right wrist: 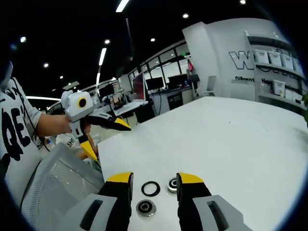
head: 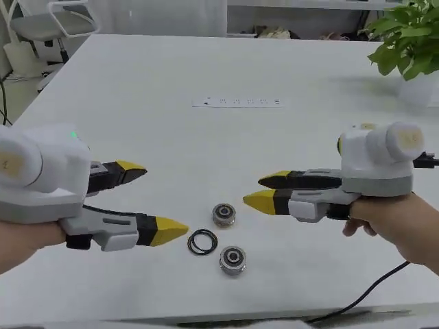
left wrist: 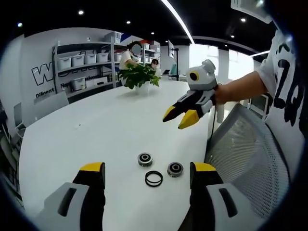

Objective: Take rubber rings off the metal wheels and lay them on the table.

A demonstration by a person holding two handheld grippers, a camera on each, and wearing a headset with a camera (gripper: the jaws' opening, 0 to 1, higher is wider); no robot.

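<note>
The white table (head: 206, 62) carries all the things. The left gripper (head: 163, 200) hangs over its near side with jaws wide apart and holds nothing. The right gripper (head: 254, 191) faces it, its jaws less apart, also empty. Between them stand the far metal wheel (head: 224, 214) and the near metal wheel (head: 233, 260). The black rubber rings (head: 202, 242) lie flat just beside both wheels.

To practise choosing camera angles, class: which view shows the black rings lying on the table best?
The head view: looking down, it shows the rings as two overlapping loops beside the wheels. The left gripper view shows the rings small and flattened; the right gripper view shows the rings as a thin oval near its jaw.
</note>
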